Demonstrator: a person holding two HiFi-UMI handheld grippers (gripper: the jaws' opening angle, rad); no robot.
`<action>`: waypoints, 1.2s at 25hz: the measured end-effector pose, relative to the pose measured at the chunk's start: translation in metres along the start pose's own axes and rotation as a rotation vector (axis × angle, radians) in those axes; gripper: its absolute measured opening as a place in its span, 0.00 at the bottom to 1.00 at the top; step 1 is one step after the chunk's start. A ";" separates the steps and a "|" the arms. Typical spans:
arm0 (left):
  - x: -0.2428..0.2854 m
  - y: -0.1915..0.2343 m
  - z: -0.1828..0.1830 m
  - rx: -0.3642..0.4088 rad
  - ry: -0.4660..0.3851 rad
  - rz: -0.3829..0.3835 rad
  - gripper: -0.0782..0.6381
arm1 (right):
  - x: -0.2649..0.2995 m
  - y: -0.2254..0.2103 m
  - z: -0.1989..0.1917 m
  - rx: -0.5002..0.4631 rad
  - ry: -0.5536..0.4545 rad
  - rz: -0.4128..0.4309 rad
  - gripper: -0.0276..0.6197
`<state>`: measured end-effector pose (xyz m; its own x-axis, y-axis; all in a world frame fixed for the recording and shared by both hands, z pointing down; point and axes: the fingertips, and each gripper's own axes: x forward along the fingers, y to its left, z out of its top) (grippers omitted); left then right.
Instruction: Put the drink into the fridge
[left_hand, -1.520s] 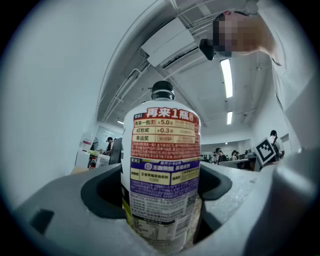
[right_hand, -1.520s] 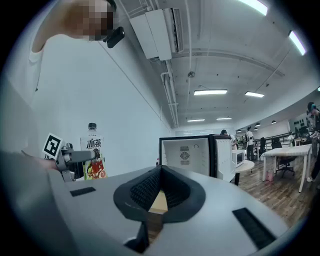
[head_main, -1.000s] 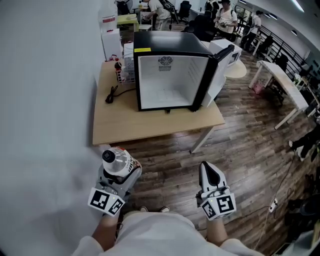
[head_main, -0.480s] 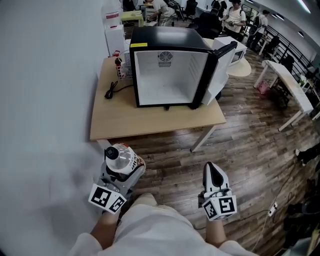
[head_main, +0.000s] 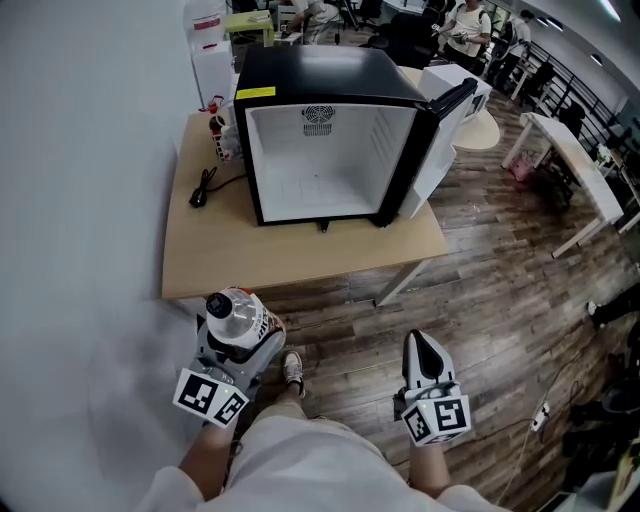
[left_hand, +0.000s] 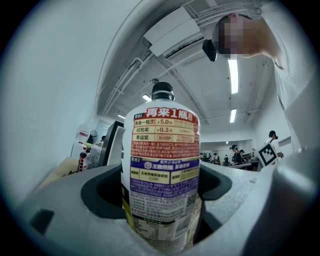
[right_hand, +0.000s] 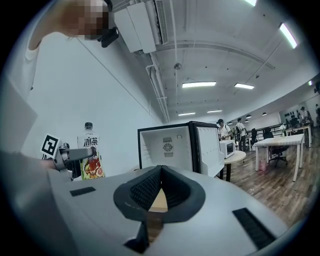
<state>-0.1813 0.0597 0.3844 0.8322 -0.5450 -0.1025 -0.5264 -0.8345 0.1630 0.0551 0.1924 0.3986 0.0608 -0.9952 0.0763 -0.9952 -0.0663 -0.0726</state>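
While my left gripper (head_main: 238, 348) clamps the bottle (head_main: 232, 314) upright, my right gripper (head_main: 420, 345) hangs closed and empty; the fridge (head_main: 318, 160) stands open on the table (head_main: 290, 255).

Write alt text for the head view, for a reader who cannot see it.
Seen from above, the left gripper holds an upright drink bottle while the right gripper, jaws together, is empty. Ahead, a small black fridge stands on a wooden table with its door open.
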 end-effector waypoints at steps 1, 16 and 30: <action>0.010 0.007 -0.002 -0.002 0.004 -0.004 0.69 | 0.011 -0.003 0.000 -0.003 0.008 -0.003 0.04; 0.173 0.105 -0.019 -0.060 0.024 -0.160 0.69 | 0.179 -0.009 0.044 -0.113 0.048 -0.021 0.04; 0.242 0.099 -0.026 -0.018 0.067 -0.167 0.69 | 0.239 -0.061 0.059 -0.090 -0.005 0.013 0.04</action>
<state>-0.0277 -0.1522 0.4009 0.9178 -0.3918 -0.0644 -0.3771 -0.9110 0.1670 0.1345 -0.0459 0.3631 0.0483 -0.9963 0.0706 -0.9988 -0.0472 0.0162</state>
